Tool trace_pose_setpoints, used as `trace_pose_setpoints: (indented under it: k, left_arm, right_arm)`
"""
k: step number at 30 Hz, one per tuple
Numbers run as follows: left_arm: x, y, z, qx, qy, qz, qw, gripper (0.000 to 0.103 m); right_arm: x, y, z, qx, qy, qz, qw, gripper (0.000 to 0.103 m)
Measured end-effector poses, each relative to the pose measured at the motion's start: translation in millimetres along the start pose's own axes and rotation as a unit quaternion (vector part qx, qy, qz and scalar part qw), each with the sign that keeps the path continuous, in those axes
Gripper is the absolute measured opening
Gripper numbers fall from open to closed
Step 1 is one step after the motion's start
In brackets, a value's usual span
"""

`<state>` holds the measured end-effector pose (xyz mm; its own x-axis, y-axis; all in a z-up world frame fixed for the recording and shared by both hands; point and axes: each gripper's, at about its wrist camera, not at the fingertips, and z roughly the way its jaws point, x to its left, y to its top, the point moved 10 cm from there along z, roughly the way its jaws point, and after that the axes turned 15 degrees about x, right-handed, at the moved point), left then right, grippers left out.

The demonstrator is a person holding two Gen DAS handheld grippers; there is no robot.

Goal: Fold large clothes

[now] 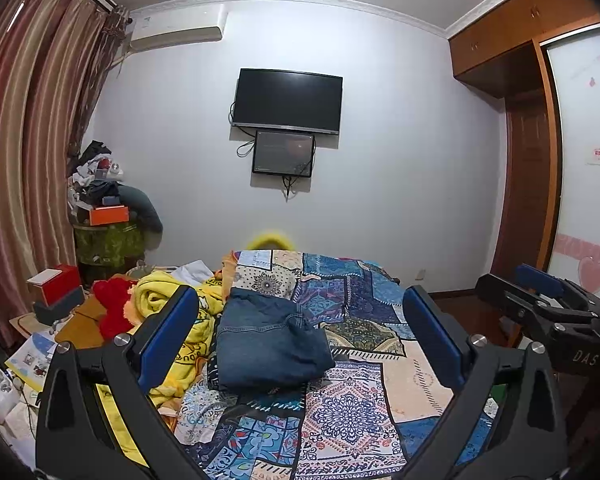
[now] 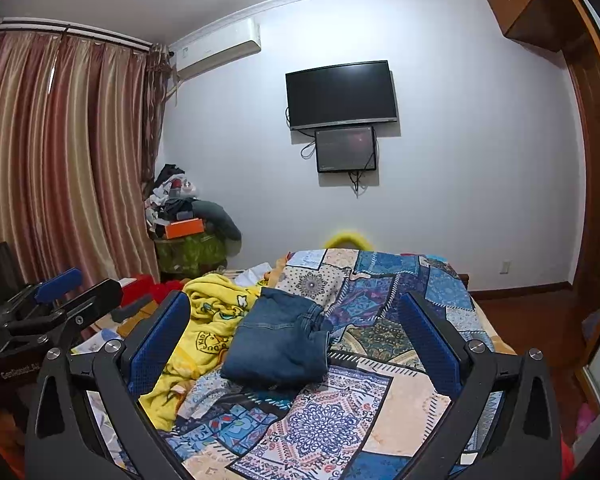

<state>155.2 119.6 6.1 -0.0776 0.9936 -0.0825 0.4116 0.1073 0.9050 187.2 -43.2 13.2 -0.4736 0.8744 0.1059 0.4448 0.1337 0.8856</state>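
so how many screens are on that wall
2: the large black tv is mounted mid-wall, and a smaller screen hangs right below it, with cables dangling from both. Neither view shows any other screen on that wall.

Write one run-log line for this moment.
left gripper: open, empty | right gripper: open, empty | jeans: folded on patchwork bedspread | yellow blanket: beside, unfolded

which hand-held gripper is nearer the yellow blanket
Left. The left hand-held gripper sits on the side of the yellow blanket; the right hand-held gripper is farther over.
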Motion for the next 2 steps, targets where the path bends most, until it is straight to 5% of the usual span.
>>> trace_pose_setpoints:
  k: [2]
  left_arm:
    - [0.5,-1.5,-0.5,0.001,-0.001,0.000,1.0000,0.102]
  right_arm:
    - [-0.2,0.0,0.4,0.000,0.000,0.000,1.000,0.103]
